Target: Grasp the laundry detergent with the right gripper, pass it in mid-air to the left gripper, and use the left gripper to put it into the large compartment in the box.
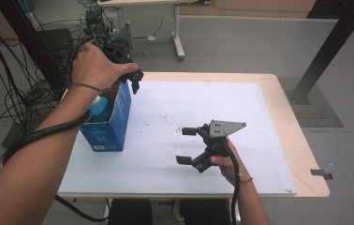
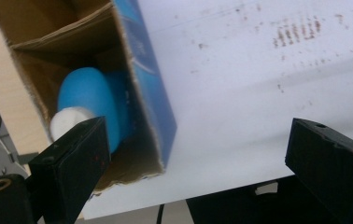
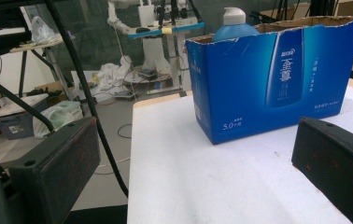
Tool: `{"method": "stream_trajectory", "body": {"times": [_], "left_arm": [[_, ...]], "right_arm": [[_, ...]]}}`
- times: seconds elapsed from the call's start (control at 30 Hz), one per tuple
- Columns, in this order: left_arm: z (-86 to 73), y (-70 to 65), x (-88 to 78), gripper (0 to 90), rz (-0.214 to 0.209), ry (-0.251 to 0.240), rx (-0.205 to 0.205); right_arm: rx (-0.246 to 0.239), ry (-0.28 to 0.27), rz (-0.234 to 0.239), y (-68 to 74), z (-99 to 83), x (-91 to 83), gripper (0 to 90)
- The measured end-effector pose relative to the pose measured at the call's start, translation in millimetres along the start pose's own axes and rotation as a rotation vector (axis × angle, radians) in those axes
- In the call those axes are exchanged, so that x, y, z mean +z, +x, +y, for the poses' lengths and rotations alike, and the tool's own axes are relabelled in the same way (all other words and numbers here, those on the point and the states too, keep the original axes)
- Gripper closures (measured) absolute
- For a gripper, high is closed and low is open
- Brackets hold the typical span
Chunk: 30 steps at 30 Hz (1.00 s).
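An open-topped blue carton [image 1: 109, 125] stands near the left edge of the white mat, with a blue bottle [image 1: 99, 108] upright inside it. My left gripper [image 1: 135, 80] hovers over the carton's far end, open and holding nothing. In the left gripper view my left gripper [image 2: 198, 163] looks down past the carton wall [image 2: 150, 88] at the bottle [image 2: 90, 95] and its white cap [image 2: 69, 119]. My right gripper [image 1: 186, 146] rests low over the middle of the mat, open and empty. In the right gripper view my right gripper [image 3: 198, 172] faces the carton's printed side [image 3: 277, 79], with the bottle top [image 3: 234, 21] above its rim.
A white mat [image 1: 222, 108] covers most of the wooden table [image 1: 301, 150]. Cables [image 1: 6, 98] and gear crowd the floor at the left. A black frame post [image 1: 327, 49] stands at the back right, and another table's leg [image 1: 179, 33] is behind.
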<state>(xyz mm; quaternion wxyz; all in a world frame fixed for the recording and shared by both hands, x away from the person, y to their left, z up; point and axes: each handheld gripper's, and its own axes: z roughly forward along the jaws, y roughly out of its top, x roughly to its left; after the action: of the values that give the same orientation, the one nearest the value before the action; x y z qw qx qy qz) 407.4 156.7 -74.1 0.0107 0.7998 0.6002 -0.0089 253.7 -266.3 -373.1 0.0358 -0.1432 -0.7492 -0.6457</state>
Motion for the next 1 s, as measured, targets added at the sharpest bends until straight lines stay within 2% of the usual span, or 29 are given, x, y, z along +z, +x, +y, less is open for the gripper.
{"method": "stream_trajectory", "body": {"times": [0.13, 0.5, 0.77, 1.0], "left_arm": [[-2.4, -11.4, -3.2, 6.4, -0.021, -0.013, 0.047], [-1.0, -30.1, 1.6, 5.8, -0.041, -0.007, 0.113], [-1.6, -42.5, 14.6, 6.0, -0.061, -0.014, 0.146], [0.8, -49.8, 32.3, 6.1, -0.055, 0.017, 0.175]], "right_arm": [[-0.001, 0.003, -0.001, 0.5, 0.5, 0.4, 1.4], [-0.001, 0.002, -0.005, 2.0, 1.1, -2.4, 1.4], [-0.002, 0.004, -0.008, 2.7, 1.2, -3.3, 1.4], [-0.002, 0.001, -0.007, 3.1, 1.1, -2.9, 1.4]]}}
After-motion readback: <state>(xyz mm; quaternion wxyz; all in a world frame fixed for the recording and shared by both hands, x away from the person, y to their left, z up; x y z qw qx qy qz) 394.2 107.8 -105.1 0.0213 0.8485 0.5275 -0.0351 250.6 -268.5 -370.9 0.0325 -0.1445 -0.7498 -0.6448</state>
